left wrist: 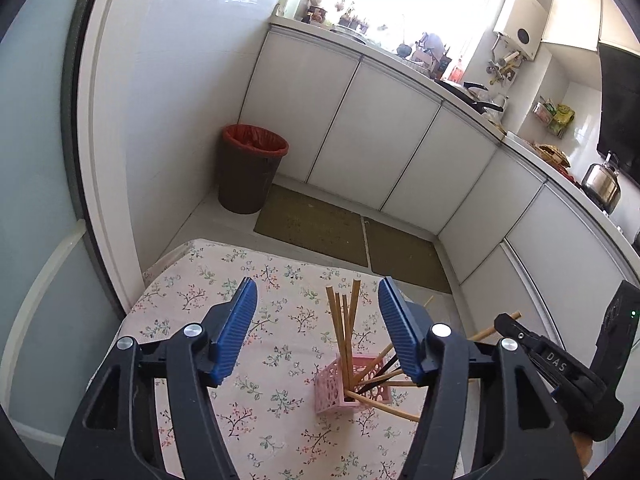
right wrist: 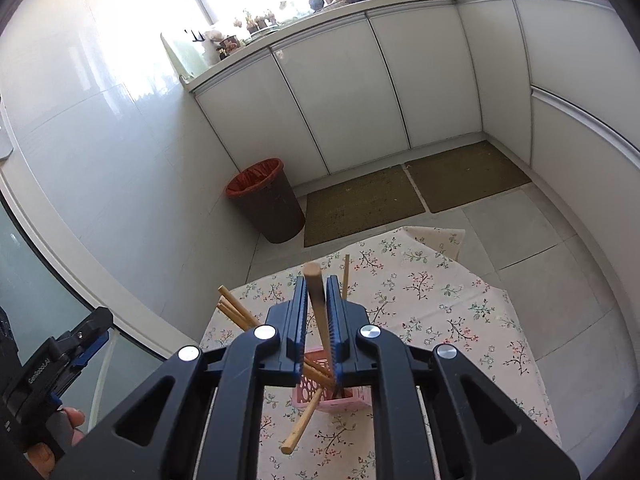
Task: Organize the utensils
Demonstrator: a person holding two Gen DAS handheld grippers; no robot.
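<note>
A pink perforated holder (left wrist: 352,384) stands on the floral tablecloth (left wrist: 224,280) with several wooden chopsticks (left wrist: 344,328) sticking up and fanning out of it. My left gripper (left wrist: 316,292) is open and empty, held above the holder. My right gripper (right wrist: 316,284) is shut on a wooden chopstick (right wrist: 318,308), held upright with its lower end over the pink holder (right wrist: 340,400). More chopsticks (right wrist: 236,312) lean out to the left, one (right wrist: 304,424) pokes forward. The right gripper also shows at the right of the left wrist view (left wrist: 516,330).
The small table (right wrist: 460,300) stands in a kitchen corner. A brown bin with a red liner (left wrist: 250,168) stands by the wall. Two mats (left wrist: 316,224) lie before white cabinets (left wrist: 400,136). The left gripper's body shows at the lower left of the right wrist view (right wrist: 56,364).
</note>
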